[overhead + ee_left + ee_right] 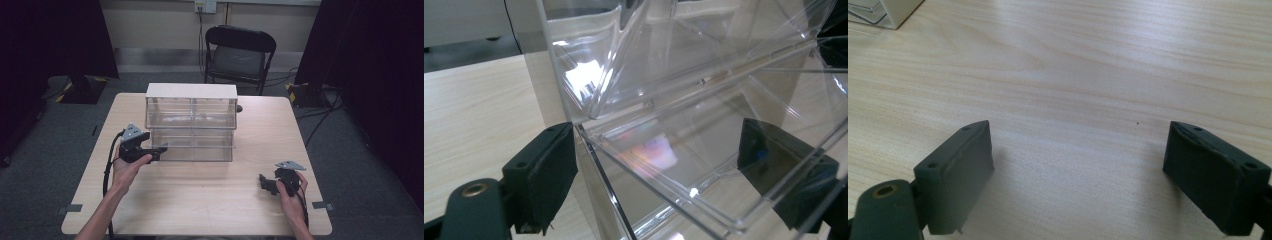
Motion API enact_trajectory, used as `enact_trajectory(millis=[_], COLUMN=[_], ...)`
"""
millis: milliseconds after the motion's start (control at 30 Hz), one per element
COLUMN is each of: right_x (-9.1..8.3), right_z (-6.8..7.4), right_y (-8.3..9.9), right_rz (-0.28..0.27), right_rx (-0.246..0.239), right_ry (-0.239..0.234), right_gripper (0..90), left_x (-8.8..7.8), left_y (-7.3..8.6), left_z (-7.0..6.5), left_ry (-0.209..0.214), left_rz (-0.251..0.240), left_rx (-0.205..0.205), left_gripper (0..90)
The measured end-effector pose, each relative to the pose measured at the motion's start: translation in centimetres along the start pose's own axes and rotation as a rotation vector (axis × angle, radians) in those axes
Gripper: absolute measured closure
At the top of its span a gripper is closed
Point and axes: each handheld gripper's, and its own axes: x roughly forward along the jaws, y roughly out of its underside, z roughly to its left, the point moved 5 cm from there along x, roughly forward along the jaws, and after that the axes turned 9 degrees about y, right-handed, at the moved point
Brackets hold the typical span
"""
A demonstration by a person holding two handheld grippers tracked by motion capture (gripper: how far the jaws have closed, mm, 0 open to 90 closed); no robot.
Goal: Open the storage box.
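1. The left forearm [99, 216] comes in from the lower edge and slants up towards the table's middle.
2. The left hand [127, 166] cups the left claw [161, 151] from below, and the claw points level to the right.
3. In the left claw's view its jaws stand wide apart.
4. The right hand [293, 192] holds the right claw [263, 183] low over the table, pointing left.
5. The right claw's jaws are spread wide, with nothing between them.

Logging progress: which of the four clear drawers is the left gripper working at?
The bottom-left drawer: fingers of the left gripper straddle its side wall; the other three drawers go untouched.
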Motion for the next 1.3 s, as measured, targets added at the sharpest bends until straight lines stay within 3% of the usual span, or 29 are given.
enact_trajectory(millis=[333, 367, 667, 1100, 1300], right_x=[0.0, 0.0, 0.0, 0.0, 0.0], right_z=[0.0, 0.0, 0.0, 0.0, 0.0], right_y=[0.0, 0.0, 0.0, 0.0, 0.0], right_rz=[0.0, 0.0, 0.0, 0.0, 0.0], right_rx=[0.0, 0.0, 0.0, 0.0, 0.0], right_ry=[0.0, 0.0, 0.0, 0.0, 0.0], right_gripper=[11.8, 11.8, 11.8, 11.7, 11.8], left_x=[0.1, 0.1, 0.1, -0.1, -0.2], left_y=[-0.3, -0.5, -1.1, -2.4, -2.9], left_z=[0.1, 0.0, -0.3, -0.3, -0.3], left_ry=[-0.001, 0.005, 0.011, 0.015, 0.02], left_rz=[-0.003, -0.02, -0.009, -0.058, -0.057], left_rx=[-0.004, -0.011, 0.012, -0.014, -0.004], left_gripper=[15.5, 15.6, 14.7, 14.6, 10.2])
